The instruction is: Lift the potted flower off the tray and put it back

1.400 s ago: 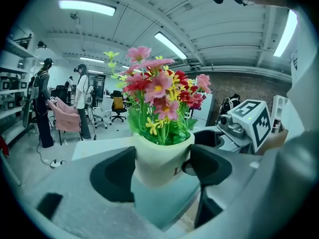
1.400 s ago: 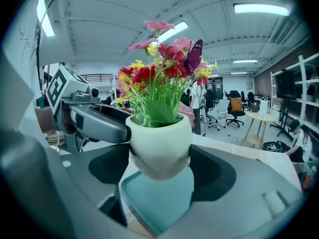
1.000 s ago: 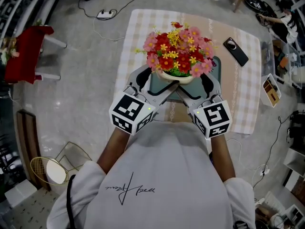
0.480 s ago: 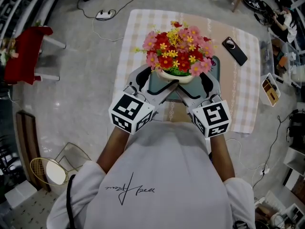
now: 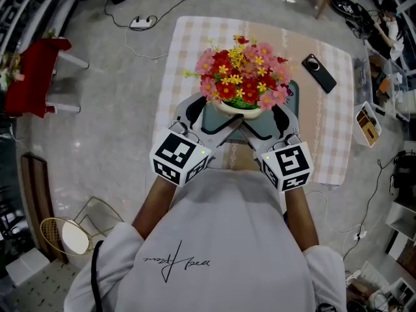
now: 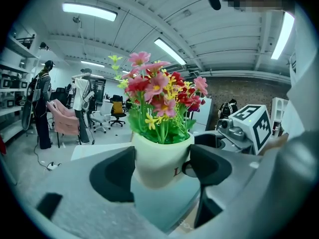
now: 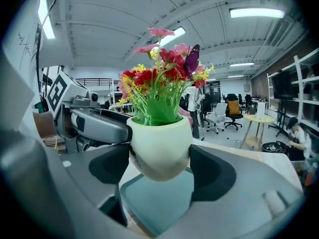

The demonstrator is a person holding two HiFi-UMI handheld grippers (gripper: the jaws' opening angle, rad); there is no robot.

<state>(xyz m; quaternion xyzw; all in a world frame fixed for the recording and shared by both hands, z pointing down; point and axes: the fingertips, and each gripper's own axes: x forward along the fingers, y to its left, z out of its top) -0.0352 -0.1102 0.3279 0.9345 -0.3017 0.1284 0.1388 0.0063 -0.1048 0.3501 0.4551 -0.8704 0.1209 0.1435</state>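
Observation:
The potted flower [image 5: 240, 70] is a cream pot [image 6: 160, 158] of red, pink and yellow blooms. It hangs just above the teal tray [image 5: 212, 117], and a gap shows under the pot [image 7: 160, 151] in the right gripper view. My left gripper [image 5: 224, 114] is shut on the pot from the left, its dark pads [image 6: 123, 169] pressed to the sides. From the right, my right gripper [image 5: 257, 116] is shut on the same pot. The tray [image 7: 164, 203] lies directly below. Each gripper view shows the other gripper beside the pot: the right gripper [image 6: 244, 128] and the left gripper [image 7: 94, 124].
The tray lies on a table with a checked cloth [image 5: 188, 44]. A black phone [image 5: 319, 73] lies at its far right. A red seat [image 5: 36, 70] stands on the floor to the left, and a power strip with cable [image 5: 142, 22] lies beyond the table.
Hardly anything. Both grippers keep hold of the pot above the tray; the whole view has shifted a little.

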